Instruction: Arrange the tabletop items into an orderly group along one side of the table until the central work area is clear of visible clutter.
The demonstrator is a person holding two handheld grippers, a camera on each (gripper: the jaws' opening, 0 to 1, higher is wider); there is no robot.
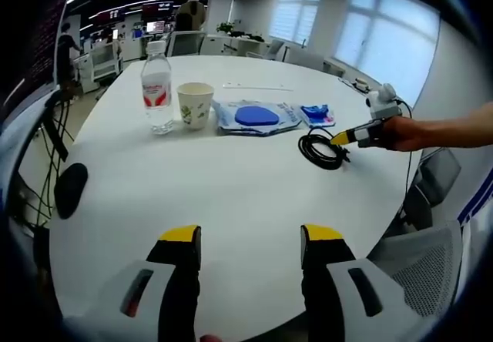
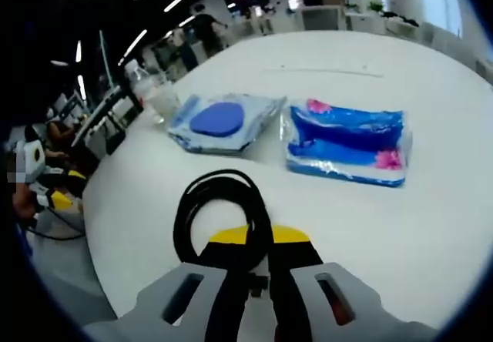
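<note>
On the round white table [image 1: 231, 196] stand a water bottle [image 1: 157, 88] and a paper cup [image 1: 195, 105]. To their right lie a flat packet with a blue disc [image 1: 256, 116] and a small blue pack [image 1: 316, 114]. A coiled black cable [image 1: 323, 149] lies nearer the right edge, where my right gripper [image 1: 356, 135], held by a hand [image 1: 416, 134], meets it. My left gripper [image 1: 252, 238] is open over bare table near the front edge. In the right gripper view my right gripper [image 2: 258, 238] is shut on the cable [image 2: 219, 203], with the disc packet [image 2: 223, 122] and blue pack [image 2: 347, 145] beyond.
A dark object [image 1: 69, 188] sits at the table's left edge. Office chairs [image 1: 431, 257] stand around the table, and desks fill the room behind. The bottle [image 2: 146, 88] shows at the far left of the right gripper view, and my left gripper [image 2: 58, 196] hangs beyond the table edge there.
</note>
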